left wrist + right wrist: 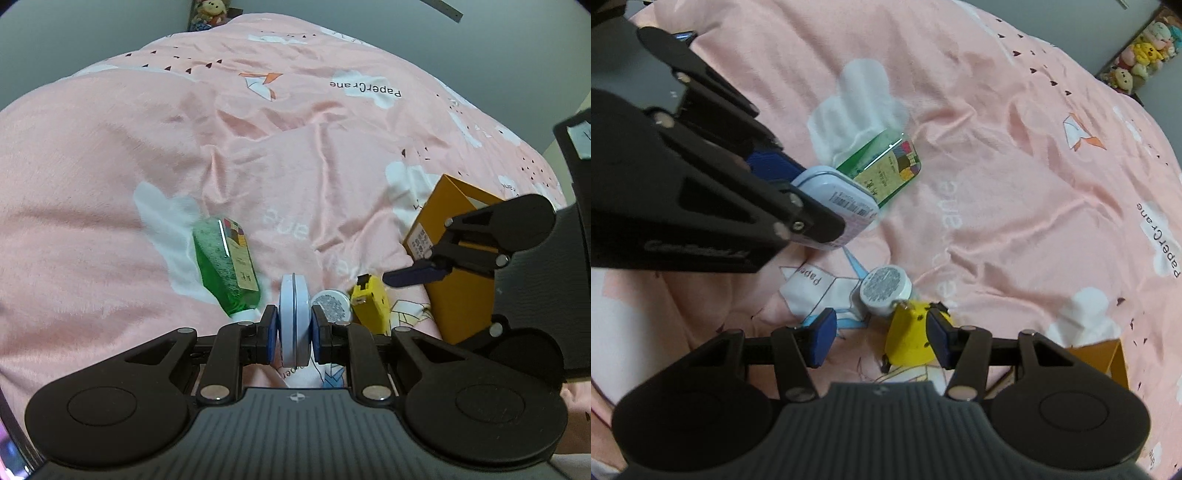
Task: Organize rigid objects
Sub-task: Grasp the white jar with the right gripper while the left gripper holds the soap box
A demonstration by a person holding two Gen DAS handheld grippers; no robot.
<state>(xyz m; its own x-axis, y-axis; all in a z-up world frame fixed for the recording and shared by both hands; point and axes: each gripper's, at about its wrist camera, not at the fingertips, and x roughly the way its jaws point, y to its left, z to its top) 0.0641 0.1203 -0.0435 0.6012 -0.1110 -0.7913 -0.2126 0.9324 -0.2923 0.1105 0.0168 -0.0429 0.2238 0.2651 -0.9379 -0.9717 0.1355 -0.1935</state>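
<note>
The pink bedspread (110,184) reads "PaperCrane" at 1 o'clock in the left wrist view. The left gripper (294,325) pinches a pale blue tin (293,317) on edge, seam running 12 to 6. The green bottle (225,262) lies pointing 11 to 5. The right gripper (879,338) stands spread over the yellow tape measure (908,338), beside a white jar (884,290) and an orange box (458,295).

A pink bedspread (258,155) with plush toys (1141,55) beyond it.

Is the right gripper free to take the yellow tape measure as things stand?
Probably yes: the right gripper is open with nothing held, the yellow tape measure already sits between its fingers.
</note>
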